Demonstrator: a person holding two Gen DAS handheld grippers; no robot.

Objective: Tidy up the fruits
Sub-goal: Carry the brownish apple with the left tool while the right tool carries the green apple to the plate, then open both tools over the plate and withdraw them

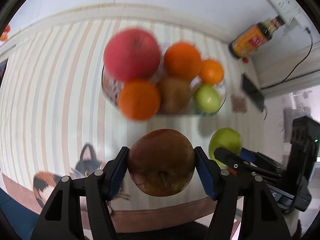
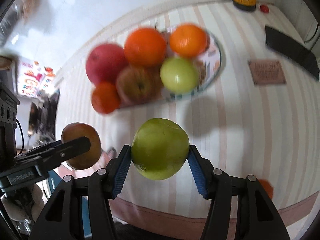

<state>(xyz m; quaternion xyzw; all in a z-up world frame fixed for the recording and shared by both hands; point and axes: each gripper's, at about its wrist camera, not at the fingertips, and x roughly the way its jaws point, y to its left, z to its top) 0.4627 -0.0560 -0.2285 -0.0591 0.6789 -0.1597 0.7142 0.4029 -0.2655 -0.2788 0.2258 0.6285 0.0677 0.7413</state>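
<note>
Left tool [image 1: 161,165] pinching brown apple [image 1: 161,162] | right tool [image 2: 160,157] pinching green apple [image 2: 160,149] | both above surface [image 2: 250,130], short of plate [image 2: 217,60] | risk: crowded plate, fruit rolling off when dropped.

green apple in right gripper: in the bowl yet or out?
Out. The green apple is clamped in the right gripper, above the striped cloth, short of the bowl.
</note>
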